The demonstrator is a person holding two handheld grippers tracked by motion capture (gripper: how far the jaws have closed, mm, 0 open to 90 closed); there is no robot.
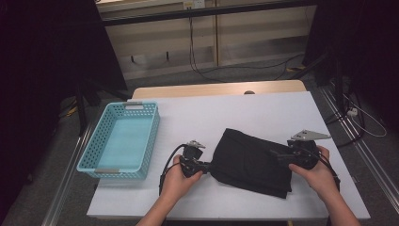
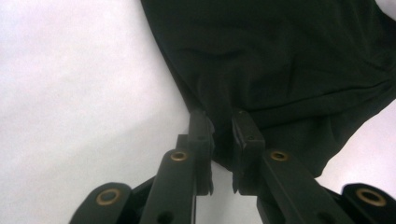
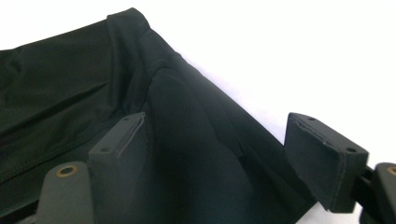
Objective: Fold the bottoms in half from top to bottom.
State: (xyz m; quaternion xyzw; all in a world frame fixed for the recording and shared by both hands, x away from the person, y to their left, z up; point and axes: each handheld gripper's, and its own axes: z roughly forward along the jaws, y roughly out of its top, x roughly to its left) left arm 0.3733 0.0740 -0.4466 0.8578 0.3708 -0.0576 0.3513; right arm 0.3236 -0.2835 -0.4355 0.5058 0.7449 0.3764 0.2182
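Observation:
A folded black cloth [image 1: 251,162] lies on the white table [image 1: 259,110], toward the front and right of centre. My left gripper [image 1: 207,165] is at the cloth's left edge. In the left gripper view its jaws stand close together with the hem of the cloth [image 2: 280,60] pinched between them, so the gripper [image 2: 223,135] is shut on it. My right gripper [image 1: 281,157] is at the cloth's right end. Its jaws are spread wide around a raised fold of the cloth [image 3: 187,140]. The gripper [image 3: 215,123] is open: one jaw lies against the fabric, the other is off it over bare table.
A light blue perforated basket [image 1: 153,134] stands empty at the table's left side. A strip of wooden tabletop [image 1: 216,89] shows behind the white surface. Cables run over the floor beyond and to the right of the table.

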